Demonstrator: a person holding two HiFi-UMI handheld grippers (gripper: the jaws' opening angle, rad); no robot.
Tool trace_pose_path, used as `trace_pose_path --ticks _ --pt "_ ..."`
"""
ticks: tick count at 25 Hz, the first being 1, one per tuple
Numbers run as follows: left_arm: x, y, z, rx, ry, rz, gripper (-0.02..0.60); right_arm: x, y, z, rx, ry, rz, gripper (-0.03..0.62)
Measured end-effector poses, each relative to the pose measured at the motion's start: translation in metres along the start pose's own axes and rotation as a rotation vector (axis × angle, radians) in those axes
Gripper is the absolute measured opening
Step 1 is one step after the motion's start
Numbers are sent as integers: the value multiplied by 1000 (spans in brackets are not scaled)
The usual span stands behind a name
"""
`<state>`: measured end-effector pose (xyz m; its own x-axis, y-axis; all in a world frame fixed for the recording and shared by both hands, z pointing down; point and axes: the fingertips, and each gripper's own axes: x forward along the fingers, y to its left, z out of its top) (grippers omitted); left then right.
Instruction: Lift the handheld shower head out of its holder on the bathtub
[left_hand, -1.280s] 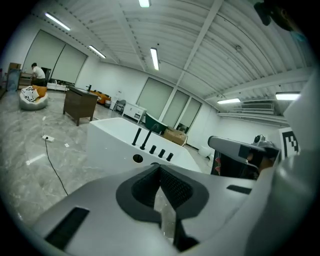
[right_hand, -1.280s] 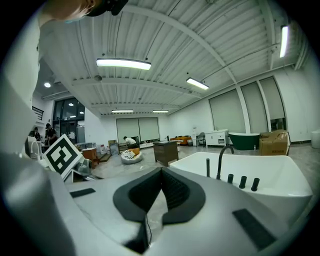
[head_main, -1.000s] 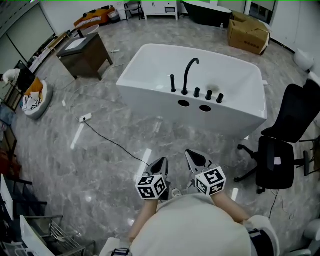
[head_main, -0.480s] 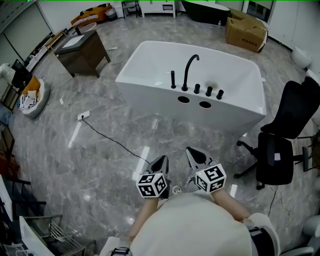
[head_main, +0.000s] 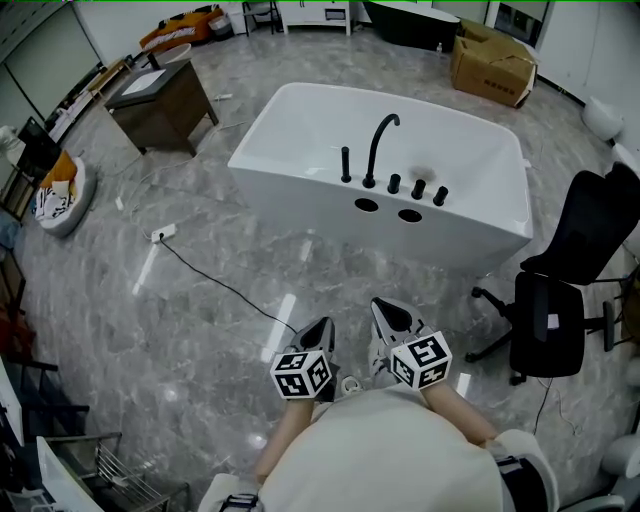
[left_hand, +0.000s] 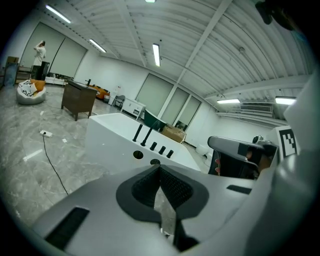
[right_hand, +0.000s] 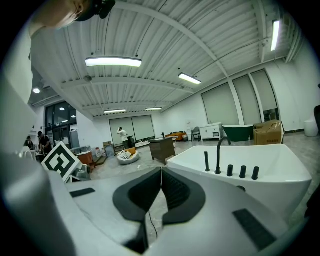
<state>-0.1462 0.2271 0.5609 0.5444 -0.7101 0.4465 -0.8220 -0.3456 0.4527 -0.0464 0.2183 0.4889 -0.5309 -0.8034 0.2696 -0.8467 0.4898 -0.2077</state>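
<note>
One bathtub (head_main: 480, 215), five black fittings (head_main: 394, 184); left gripper (head_main: 323, 326) and right gripper (head_main: 384, 311) both clenched, empty.
Handheld shower head (head_main: 346, 165) stands leftmost, far off; only the gripper views show ceiling lights (right_hand: 113, 61).

Ceiling strip lights (right_hand: 113, 61) give bright, even light with soft shadows, my head view shows white glare streaks on the glossy floor (head_main: 120, 330), and both gripper views bend strongly and go black at the corners.
</note>
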Motion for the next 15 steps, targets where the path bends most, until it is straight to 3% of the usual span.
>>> trace_pose_path --ticks 15 --pt "104 6 72 -6 -5 20 20 80 -98 60 -31 -35 21 20"
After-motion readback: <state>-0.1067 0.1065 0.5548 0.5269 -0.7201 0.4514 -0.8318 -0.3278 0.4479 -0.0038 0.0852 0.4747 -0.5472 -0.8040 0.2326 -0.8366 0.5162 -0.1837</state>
